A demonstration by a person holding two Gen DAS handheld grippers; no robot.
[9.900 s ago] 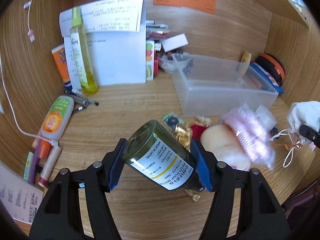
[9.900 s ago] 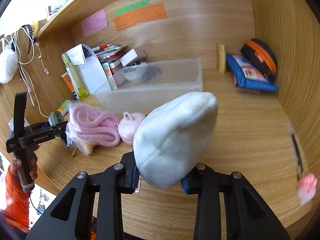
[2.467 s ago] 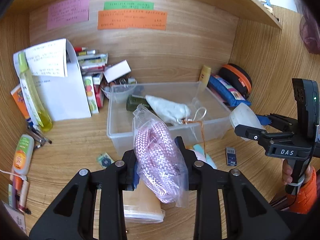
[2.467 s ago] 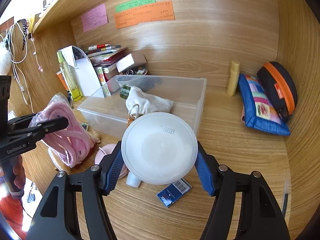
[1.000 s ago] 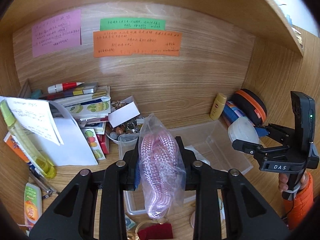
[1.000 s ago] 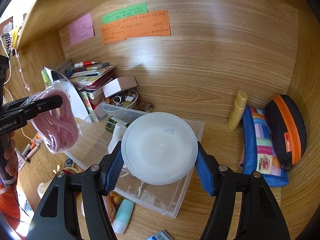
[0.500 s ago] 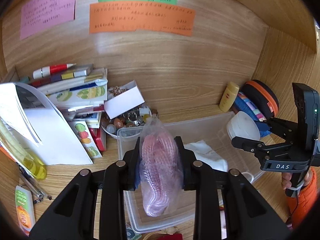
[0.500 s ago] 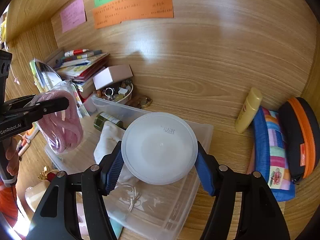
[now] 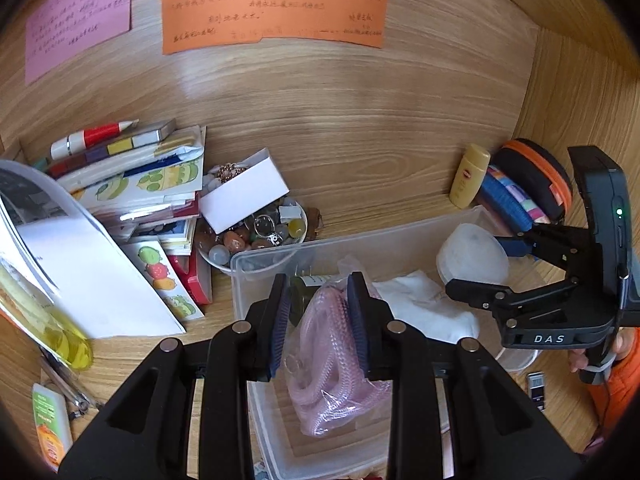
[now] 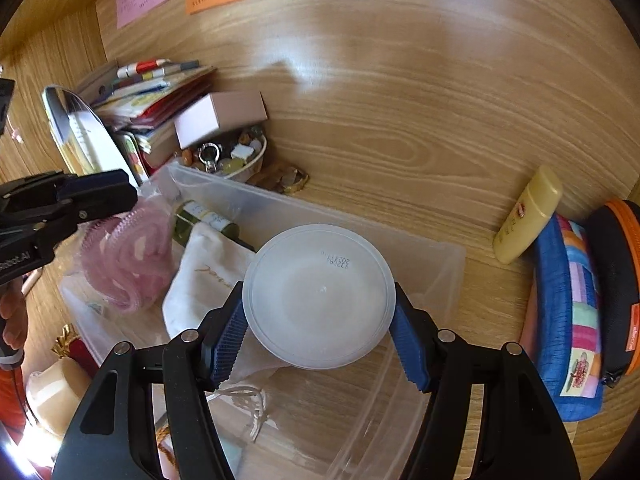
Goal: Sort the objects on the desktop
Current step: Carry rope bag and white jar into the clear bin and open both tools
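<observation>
My left gripper (image 9: 318, 312) hangs over the clear plastic bin (image 9: 400, 240). A clear bag of pink rope (image 9: 332, 360) sits between its blue pads, and its lower part reaches down into the bin. The jaws are just opening, with the bag still pinched near its top. My right gripper (image 10: 318, 328) is shut on a round white lidded tub (image 10: 320, 292) and holds it above the bin's right half. A white drawstring pouch (image 10: 204, 276) and a dark green bottle (image 10: 204, 216) lie inside the bin. In the right wrist view the left gripper (image 10: 100, 196) enters from the left.
A bowl of trinkets (image 9: 256, 236) and a stack of books (image 9: 132, 184) stand behind the bin on the left. A yellow tube (image 10: 528, 216), a blue patchwork pouch (image 10: 572, 312) and a black-and-orange case (image 10: 612, 280) lie at the right. A person's orange sleeve (image 9: 612, 368) shows.
Both grippers have come down and closer to the bin. The rope bag has sunk from above the bin into it. The white tub now hangs low over the bin's right half.
</observation>
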